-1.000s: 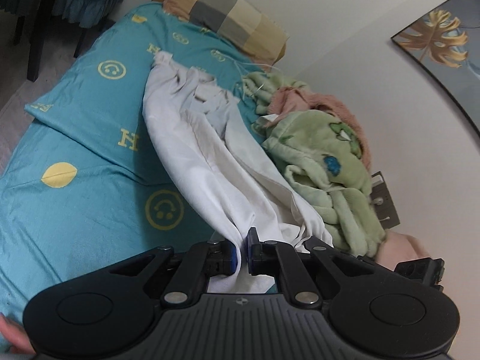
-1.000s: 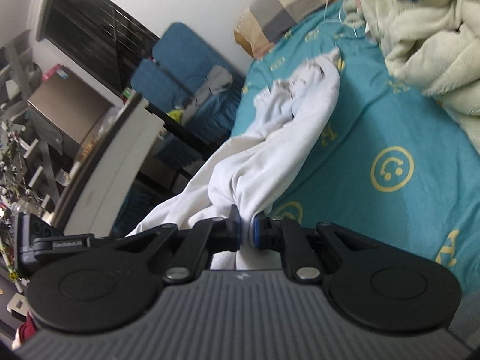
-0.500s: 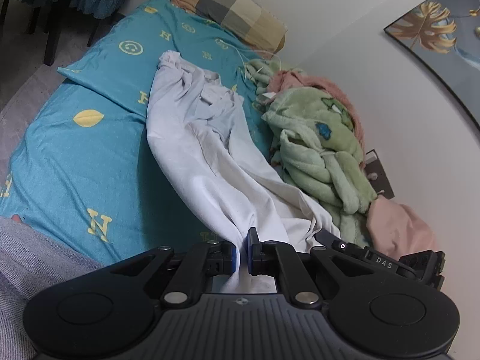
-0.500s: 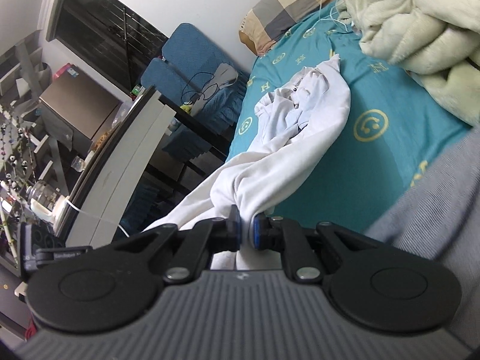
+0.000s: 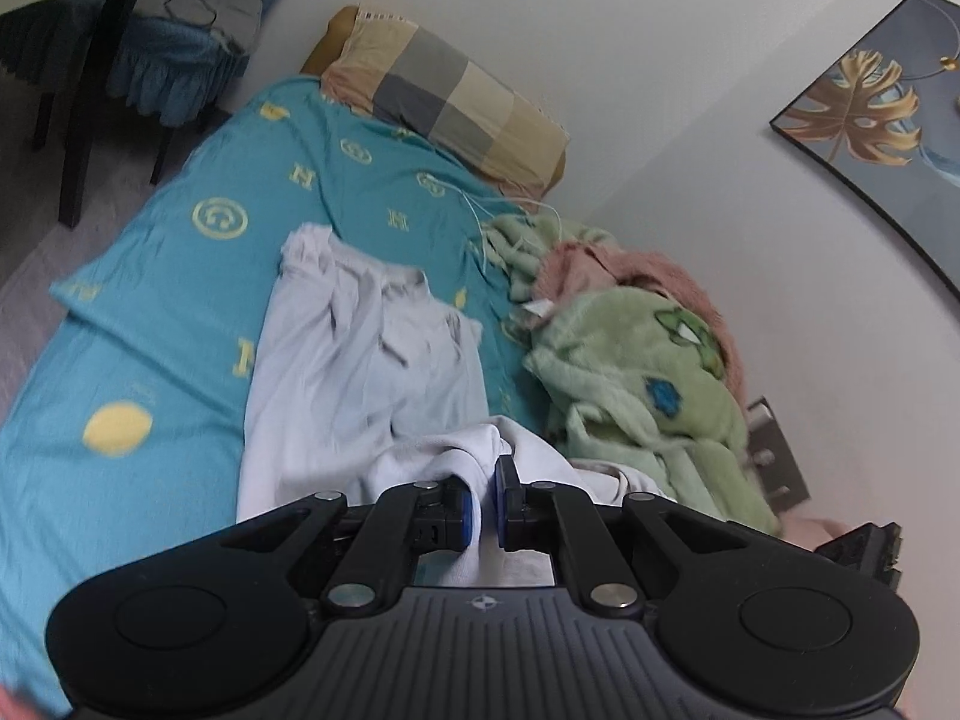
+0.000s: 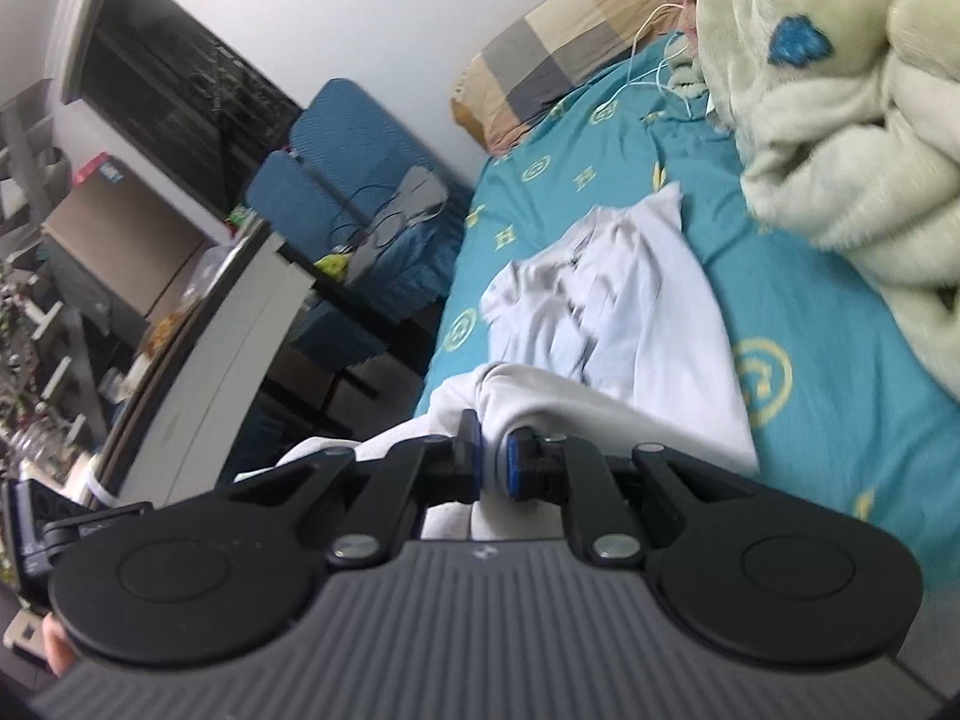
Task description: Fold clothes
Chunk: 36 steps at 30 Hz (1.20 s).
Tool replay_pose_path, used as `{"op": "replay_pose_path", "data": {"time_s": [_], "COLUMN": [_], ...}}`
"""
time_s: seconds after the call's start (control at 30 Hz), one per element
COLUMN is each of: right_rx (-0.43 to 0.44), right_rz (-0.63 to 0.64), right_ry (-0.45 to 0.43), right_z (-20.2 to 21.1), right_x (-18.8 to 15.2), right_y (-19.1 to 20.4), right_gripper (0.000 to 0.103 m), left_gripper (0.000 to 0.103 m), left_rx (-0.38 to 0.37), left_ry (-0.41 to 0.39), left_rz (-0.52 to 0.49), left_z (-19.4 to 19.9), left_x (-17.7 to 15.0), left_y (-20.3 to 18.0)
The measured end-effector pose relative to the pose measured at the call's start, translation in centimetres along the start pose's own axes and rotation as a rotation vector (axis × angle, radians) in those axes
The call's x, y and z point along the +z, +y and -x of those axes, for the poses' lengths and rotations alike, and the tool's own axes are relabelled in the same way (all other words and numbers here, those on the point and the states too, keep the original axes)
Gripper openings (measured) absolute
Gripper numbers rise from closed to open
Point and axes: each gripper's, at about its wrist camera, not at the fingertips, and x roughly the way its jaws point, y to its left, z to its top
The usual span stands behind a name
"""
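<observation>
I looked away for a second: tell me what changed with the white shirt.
The white shirt, stretched long before, now lies bunched and shorter as its held end was carried toward the pillow. Left hand-held gripper and right hand-held gripper stay clamped on it.

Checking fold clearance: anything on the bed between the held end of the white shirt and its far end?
Nothing visible. Both grippers, left and right, clamp the white shirt. The green blanket lies to the side, near the shirt's edge.
</observation>
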Motion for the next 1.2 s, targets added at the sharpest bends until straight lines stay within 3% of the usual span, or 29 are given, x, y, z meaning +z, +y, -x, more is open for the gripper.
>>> {"op": "replay_pose_path", "data": {"time_s": [0.23,0.43,0.6,0.73,0.83,0.9,0.97,1.03,1.2], "right_rx": [-0.124,-0.232,-0.276,-0.278,-0.268,-0.262,-0.255,-0.249,-0.250], "right_rz": [0.034,0.132,0.205,0.213,0.203,0.197,0.190,0.183,0.162], "right_ry": [0.012,0.058,0.090,0.086,0.062,0.046,0.031,0.015,-0.010], "right_z": [-8.8,-16.1,-19.2,-19.3,-18.0,-17.1,-16.2,-15.3,-13.1], "right_x": [4.2,4.5,4.1,4.0,3.9,3.8,3.8,3.7,3.4], "right_y": [-3.0,-5.4,-6.7,-7.0,-6.7,-6.5,-6.3,-6.1,-5.8], "right_gripper": [0.012,0.012,0.012,0.013,0.016,0.026,0.051,0.063,0.064], "left_gripper": [0.008,0.009,0.011,0.016,0.032,0.049,0.052,0.054,0.058], "left_rx": [0.097,0.192,0.243,0.260,0.272,0.286,0.299,0.311,0.301], "left_ry": [-0.006,0.040,0.074,0.066,0.044,0.026,0.010,0.004,0.052], "left_rz": [-0.086,-0.142,-0.155,-0.205,-0.259,-0.304,-0.345,-0.365,-0.336], "left_z": [-11.5,-19.6,-23.1,-23.1,-21.8,-20.7,-19.4,-18.1,-15.9], "left_x": [4.1,4.3,3.4,3.0,2.6,2.0,1.3,0.4,-1.7], "left_y": [3.1,7.3,9.4,8.7,7.4,6.5,5.7,5.1,5.3]}}
